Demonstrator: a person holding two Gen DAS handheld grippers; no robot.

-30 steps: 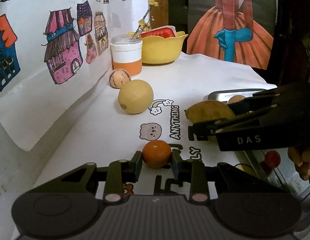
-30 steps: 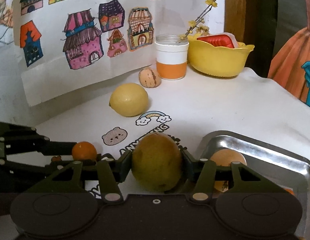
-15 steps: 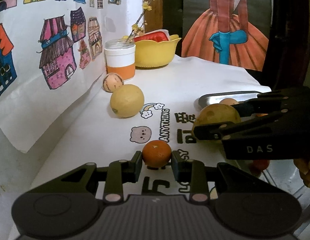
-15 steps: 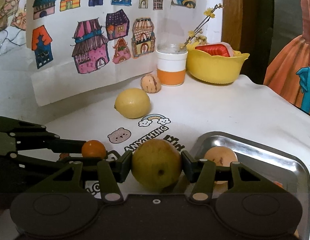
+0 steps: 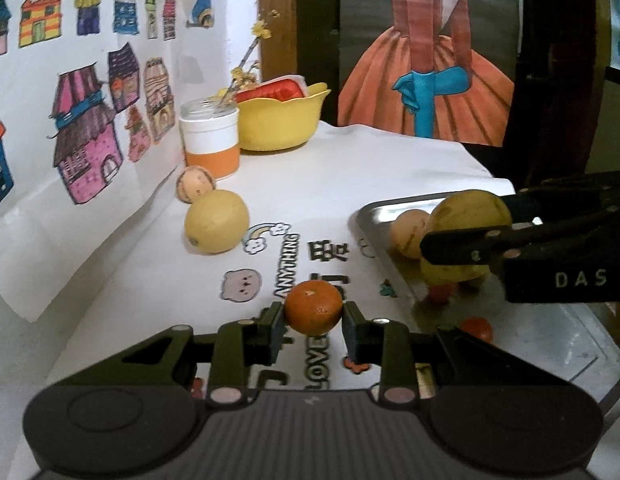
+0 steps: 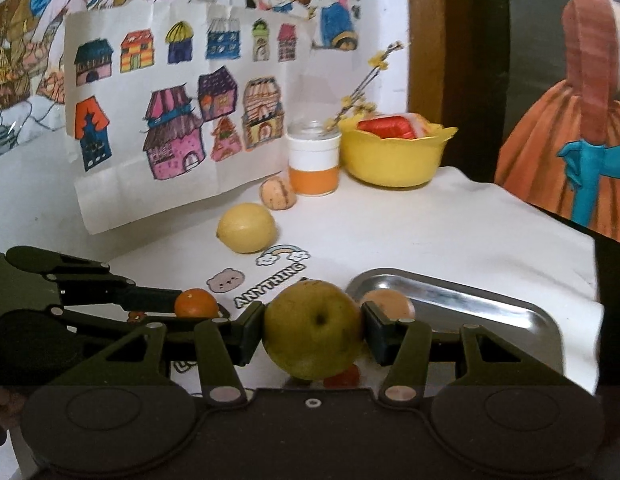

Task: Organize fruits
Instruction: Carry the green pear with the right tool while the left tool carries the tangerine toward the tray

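Left gripper [image 5: 313, 320] clamps an orange [image 5: 313, 306], right gripper [image 6: 313, 330] a pear [image 6: 313, 330] over the tray [image 6: 490, 308], lemon [image 5: 216, 222] beyond.

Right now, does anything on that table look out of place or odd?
Nothing looks spilled or broken. A lemon and a tan striped fruit sit loose on the cloth, outside the metal tray. The jar and yellow bowl stand upright.
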